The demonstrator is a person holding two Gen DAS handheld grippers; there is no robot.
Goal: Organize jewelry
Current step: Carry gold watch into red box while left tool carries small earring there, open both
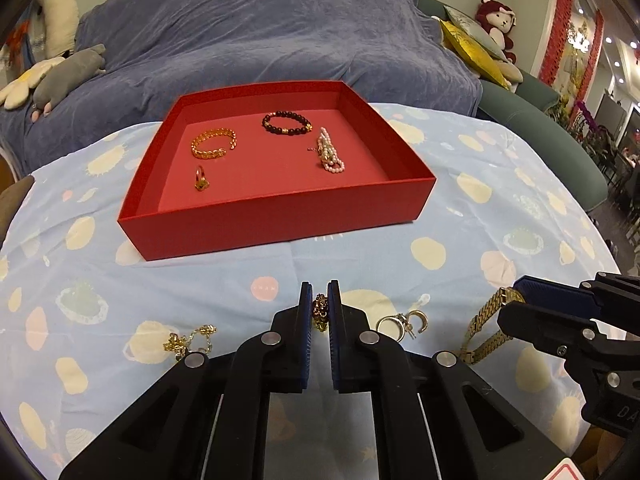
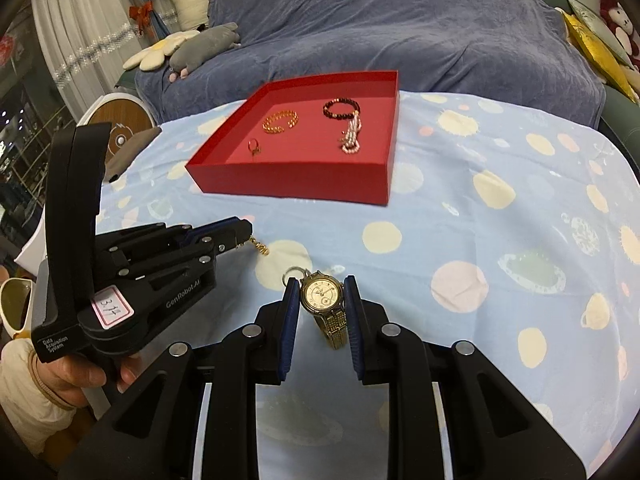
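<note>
A red tray on the table holds a gold bracelet, a dark bead bracelet, a pink pearl string and a small ring. My left gripper is shut on a small gold chain piece, just above the cloth; it also shows in the right wrist view. My right gripper is shut on a gold watch by its case; the watch band hangs down to the cloth.
A silver ring and a crescent earring lie on the blue dotted cloth right of my left gripper. A gold chain lies to its left. A blue-covered sofa with plush toys stands behind the table.
</note>
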